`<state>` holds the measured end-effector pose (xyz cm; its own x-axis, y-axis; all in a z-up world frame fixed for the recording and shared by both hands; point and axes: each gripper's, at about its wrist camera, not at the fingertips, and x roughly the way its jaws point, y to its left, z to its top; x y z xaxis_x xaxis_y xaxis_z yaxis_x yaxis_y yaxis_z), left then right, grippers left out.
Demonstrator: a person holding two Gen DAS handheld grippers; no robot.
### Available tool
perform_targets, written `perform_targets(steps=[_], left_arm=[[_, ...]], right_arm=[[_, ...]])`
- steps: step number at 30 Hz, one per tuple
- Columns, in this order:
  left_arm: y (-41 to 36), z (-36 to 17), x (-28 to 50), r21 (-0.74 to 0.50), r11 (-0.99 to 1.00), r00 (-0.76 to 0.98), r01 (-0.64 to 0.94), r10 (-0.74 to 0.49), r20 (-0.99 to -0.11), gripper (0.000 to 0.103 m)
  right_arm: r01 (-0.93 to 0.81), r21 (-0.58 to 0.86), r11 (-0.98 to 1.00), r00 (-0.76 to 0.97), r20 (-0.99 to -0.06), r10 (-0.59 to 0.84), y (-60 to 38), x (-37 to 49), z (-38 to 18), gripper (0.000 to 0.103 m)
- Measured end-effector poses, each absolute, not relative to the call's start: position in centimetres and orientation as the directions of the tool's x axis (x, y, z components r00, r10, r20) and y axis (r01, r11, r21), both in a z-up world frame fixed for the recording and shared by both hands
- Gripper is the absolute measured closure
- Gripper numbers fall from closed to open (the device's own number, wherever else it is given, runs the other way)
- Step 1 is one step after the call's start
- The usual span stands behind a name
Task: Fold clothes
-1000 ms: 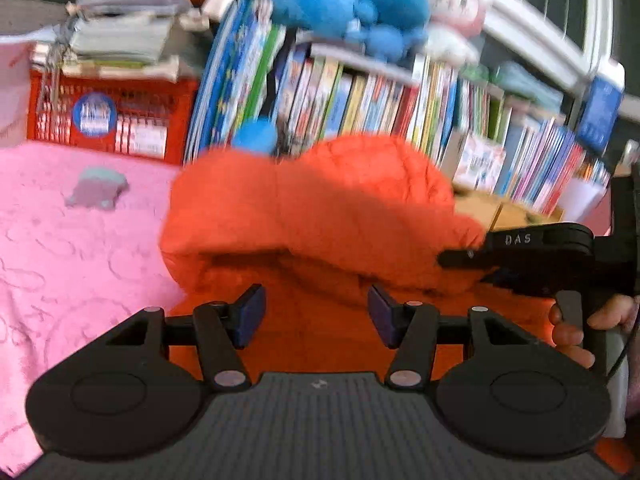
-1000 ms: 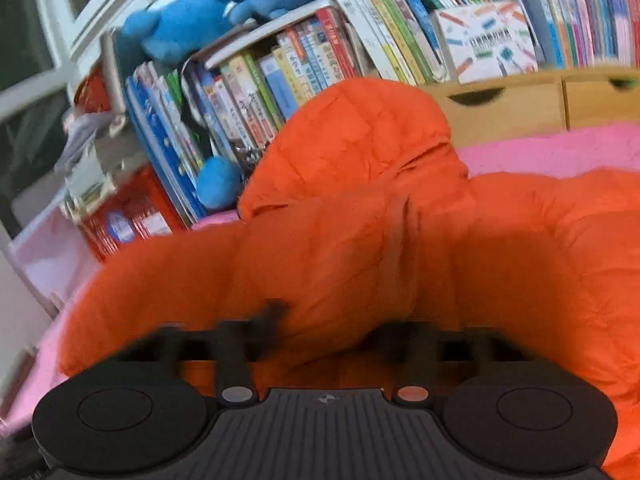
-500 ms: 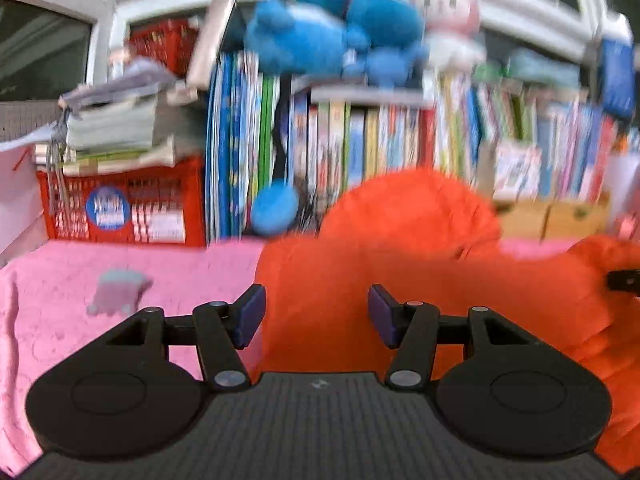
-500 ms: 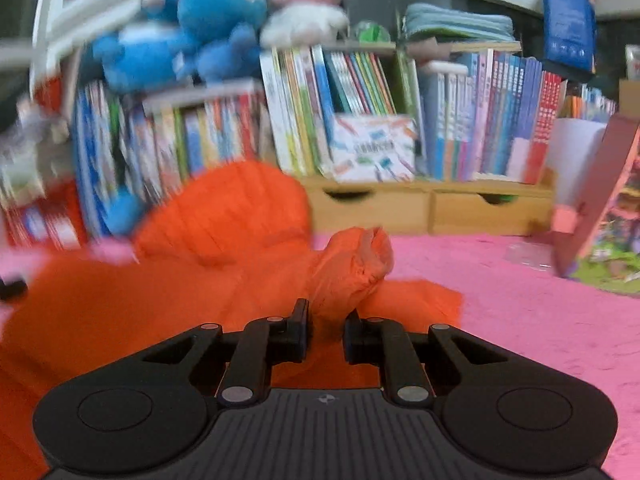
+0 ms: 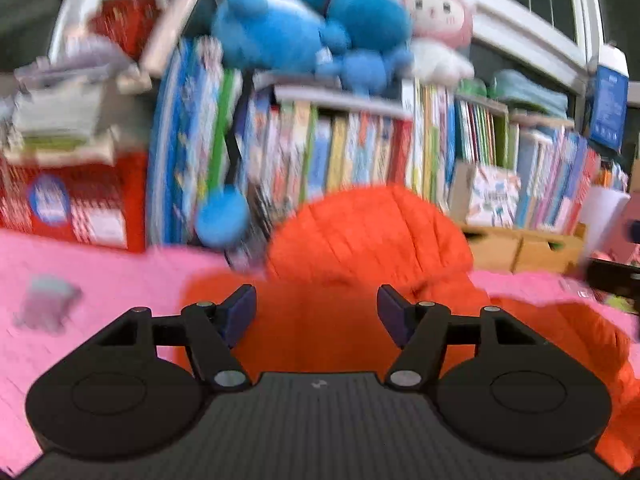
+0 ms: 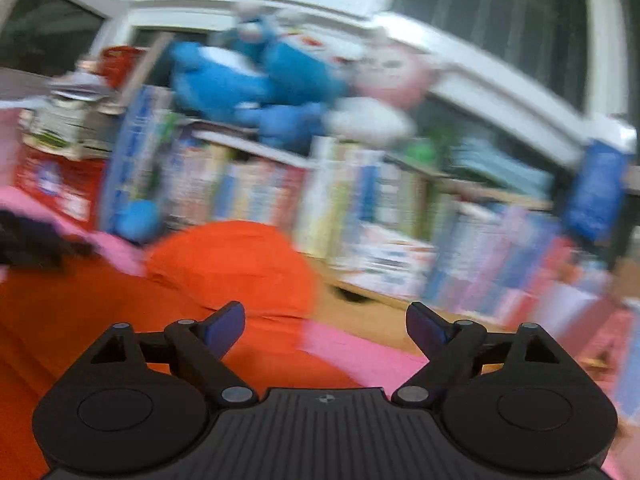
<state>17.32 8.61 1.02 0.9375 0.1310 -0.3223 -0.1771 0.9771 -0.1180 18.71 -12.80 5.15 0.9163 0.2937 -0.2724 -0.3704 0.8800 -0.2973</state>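
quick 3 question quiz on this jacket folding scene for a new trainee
1. True or false: the right gripper is clamped on the orange jacket.
2. Which soft toy sits right of the blue plush toys on the bookshelf? A) pink and white plush B) green frog C) yellow duck
3. Fill in: the jacket lies on a ____ cover.

Key
1. False: its jaws stand wide apart, nothing between them. The left gripper is open as well.
2. A, the pink and white plush.
3. pink
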Motion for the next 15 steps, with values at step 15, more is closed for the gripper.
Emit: perform_targets(steps=[15], left_arm=[[9.2, -1.1, 19.0, -0.149, 0.974, 0.893, -0.169, 0.087, -0.441, 0.036]], right_arm=[[-0.448, -0.165, 0.879, 0.805, -0.502, 0.316, -10.4, 26.0, -2.8, 0.0]])
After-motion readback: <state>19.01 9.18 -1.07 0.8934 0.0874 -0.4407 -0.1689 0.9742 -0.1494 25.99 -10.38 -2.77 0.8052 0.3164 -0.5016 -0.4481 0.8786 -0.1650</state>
